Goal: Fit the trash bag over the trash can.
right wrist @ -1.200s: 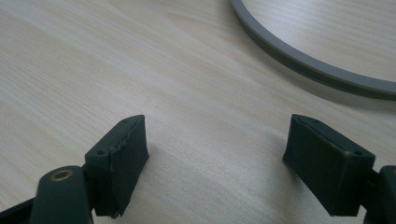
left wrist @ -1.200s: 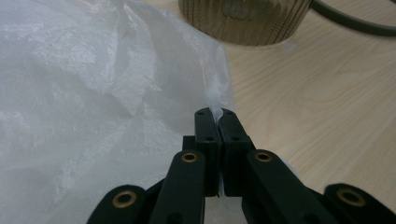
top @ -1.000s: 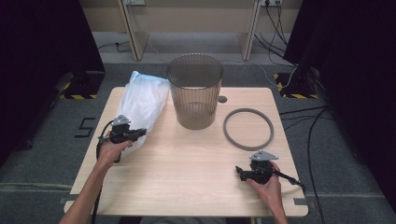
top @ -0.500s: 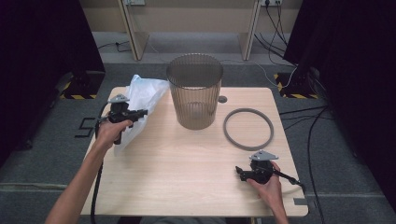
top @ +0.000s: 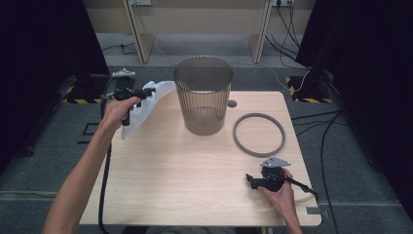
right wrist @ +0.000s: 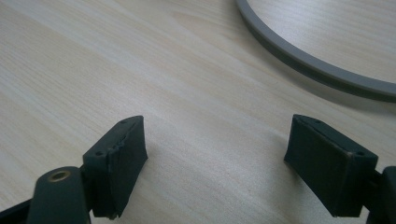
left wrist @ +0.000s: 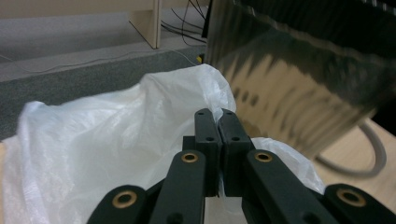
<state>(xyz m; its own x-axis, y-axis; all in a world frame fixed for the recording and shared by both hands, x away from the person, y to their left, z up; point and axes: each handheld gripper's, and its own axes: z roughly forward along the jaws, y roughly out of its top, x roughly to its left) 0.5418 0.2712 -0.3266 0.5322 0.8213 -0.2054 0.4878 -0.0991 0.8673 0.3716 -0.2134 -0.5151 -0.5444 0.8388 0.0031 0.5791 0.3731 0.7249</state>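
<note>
White plastic bag [top: 141, 105] hangs from the left gripper [top: 146, 91], whose jaws pinch its thin edge tight. The bag is lifted up just left of the grey bin [top: 203, 95], with its low end near the wooden table [top: 185, 170]. A grey ring [top: 258, 134] lies right of the bin. The right gripper [top: 250, 179] rests on the table in front of the ring, jaws spread wide with nothing between.

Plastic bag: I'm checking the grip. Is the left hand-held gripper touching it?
Touching. In the left gripper view, the left hand-held gripper has its jaws shut on a fold of the plastic bag.
</note>
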